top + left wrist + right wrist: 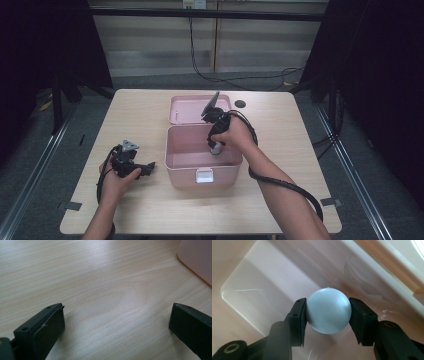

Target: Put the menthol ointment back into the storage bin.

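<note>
Pale wood grain is seen across the surface (280, 150), which is flanked by dark curtains and backed by a panelled wall with trailing cables. At the left, the left gripper (131, 162) is held low over bare wood by the left hand (117, 177); in the left gripper view its jaws are spread wide with nothing between them, and a corner of the pink box (197, 260) is seen ahead of the right jaw. Right of that gripper, the pink box (202, 175) is stood open, its lid (192, 107) laid back behind it. The right gripper (216, 147) is lowered into the box by the right hand (235, 135). In the right gripper view a pale blue ball (328, 310) is clamped between the jaws, above the box's glossy pink floor (257, 290).
</note>
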Demonstrator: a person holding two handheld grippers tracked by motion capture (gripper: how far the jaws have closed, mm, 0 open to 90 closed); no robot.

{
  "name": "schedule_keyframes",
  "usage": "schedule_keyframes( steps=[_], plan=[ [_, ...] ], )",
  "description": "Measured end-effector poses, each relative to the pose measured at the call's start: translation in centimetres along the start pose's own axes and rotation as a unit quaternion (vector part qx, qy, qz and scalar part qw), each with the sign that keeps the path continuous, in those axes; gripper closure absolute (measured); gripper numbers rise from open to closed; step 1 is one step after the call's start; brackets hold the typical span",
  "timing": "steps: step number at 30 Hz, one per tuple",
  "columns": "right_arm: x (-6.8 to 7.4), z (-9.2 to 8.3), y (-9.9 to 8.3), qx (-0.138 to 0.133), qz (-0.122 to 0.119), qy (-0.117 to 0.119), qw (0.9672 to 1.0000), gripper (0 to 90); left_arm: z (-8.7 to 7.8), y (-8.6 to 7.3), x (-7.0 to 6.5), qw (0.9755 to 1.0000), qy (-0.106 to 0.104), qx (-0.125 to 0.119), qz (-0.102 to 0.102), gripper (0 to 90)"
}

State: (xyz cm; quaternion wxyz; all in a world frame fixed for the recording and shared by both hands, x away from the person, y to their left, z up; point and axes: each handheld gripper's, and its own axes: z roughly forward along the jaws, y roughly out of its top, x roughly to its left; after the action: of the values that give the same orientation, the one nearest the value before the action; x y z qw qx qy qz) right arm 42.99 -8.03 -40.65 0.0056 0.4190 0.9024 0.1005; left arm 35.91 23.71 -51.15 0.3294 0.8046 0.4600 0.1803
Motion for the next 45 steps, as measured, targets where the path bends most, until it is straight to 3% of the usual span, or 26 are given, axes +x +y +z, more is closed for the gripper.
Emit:
schedule_keyframes(
  steps=[13, 27, 45],
  plan=[
    [0.3, 0.7, 0.0, 0.012, -0.011, -0.011, 0.9998, 50.4, 0.0, 0.0, 0.0, 1.0, 0.0, 0.001, 0.001, 0.0],
    [0.7, 1.4, 0.0, 0.016, -0.015, -0.004, 0.9997, 50.3, 0.0, 0.0, 0.0, 1.0, 0.0, 0.001, 0.001, 0.0],
    [0.8, 0.9, -0.1, 0.012, -0.018, -0.006, 0.9997, 50.0, 0.0, 0.0, 0.0, 1.0, 0.0, 0.001, 0.001, 0.0]
  ],
)
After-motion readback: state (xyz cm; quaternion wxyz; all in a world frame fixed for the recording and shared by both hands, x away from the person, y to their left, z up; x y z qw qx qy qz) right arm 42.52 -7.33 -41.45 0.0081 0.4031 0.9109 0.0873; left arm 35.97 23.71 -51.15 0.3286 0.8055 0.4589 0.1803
